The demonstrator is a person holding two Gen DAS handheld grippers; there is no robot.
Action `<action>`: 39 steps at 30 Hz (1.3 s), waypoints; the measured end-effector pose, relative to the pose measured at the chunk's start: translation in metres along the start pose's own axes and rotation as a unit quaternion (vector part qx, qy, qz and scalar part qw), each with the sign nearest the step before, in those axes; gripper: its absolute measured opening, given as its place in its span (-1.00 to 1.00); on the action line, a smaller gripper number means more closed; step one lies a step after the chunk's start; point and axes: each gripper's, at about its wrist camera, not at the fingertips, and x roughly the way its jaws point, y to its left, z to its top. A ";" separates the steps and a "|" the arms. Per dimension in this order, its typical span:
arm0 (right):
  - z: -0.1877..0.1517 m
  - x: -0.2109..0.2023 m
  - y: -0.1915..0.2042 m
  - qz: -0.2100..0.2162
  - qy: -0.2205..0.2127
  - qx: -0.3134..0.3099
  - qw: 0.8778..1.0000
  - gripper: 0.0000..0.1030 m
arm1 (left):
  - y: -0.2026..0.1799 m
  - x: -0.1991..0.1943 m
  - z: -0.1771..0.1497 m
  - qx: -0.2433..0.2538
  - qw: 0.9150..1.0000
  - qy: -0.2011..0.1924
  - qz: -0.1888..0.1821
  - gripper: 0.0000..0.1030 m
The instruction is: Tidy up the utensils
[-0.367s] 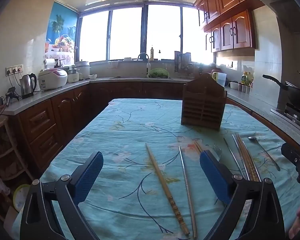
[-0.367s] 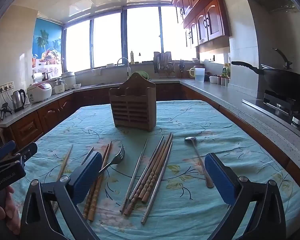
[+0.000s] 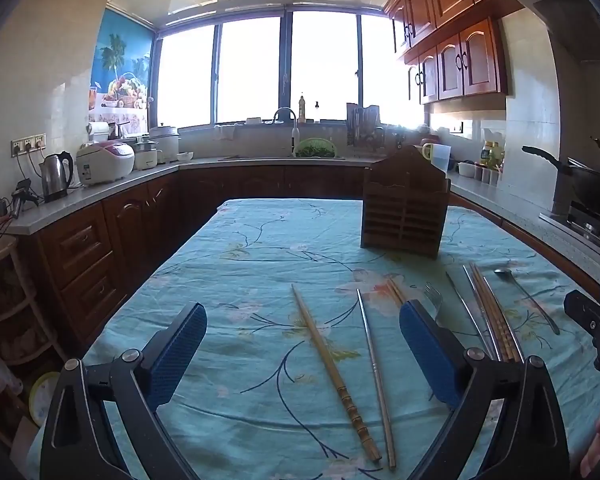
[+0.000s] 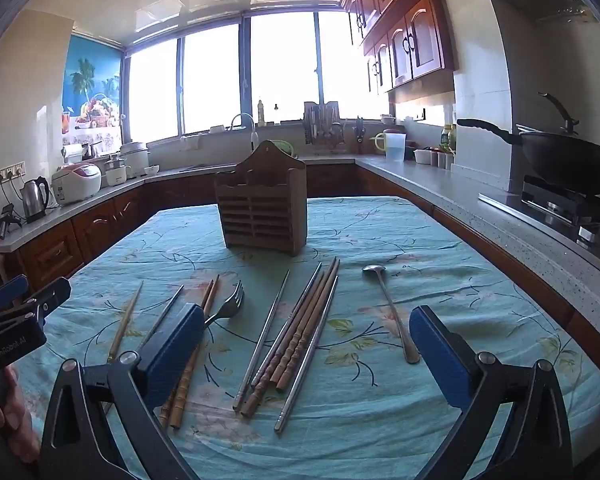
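Nothing moved since before (chopsticks [image 4: 300,332] lengthwise toward holder [image 4: 262,210]).

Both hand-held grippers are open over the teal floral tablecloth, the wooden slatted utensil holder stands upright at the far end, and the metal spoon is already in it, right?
Not quite. In the right wrist view the metal spoon lies flat on the teal floral tablecloth, in front of the wooden slatted utensil holder, not in it. The rest holds: the holder stands upright, and both the right hand-held gripper and the left hand-held gripper are open.

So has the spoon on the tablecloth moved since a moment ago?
No. In the right wrist view the spoon lies in the same spot right of the wooden utensil holder, bowl end pointing toward it as before.
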 end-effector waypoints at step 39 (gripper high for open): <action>-0.011 -0.013 -0.005 0.010 -0.013 0.009 1.000 1.00 | -0.001 -0.022 -0.005 0.010 1.000 -0.016 0.004 0.89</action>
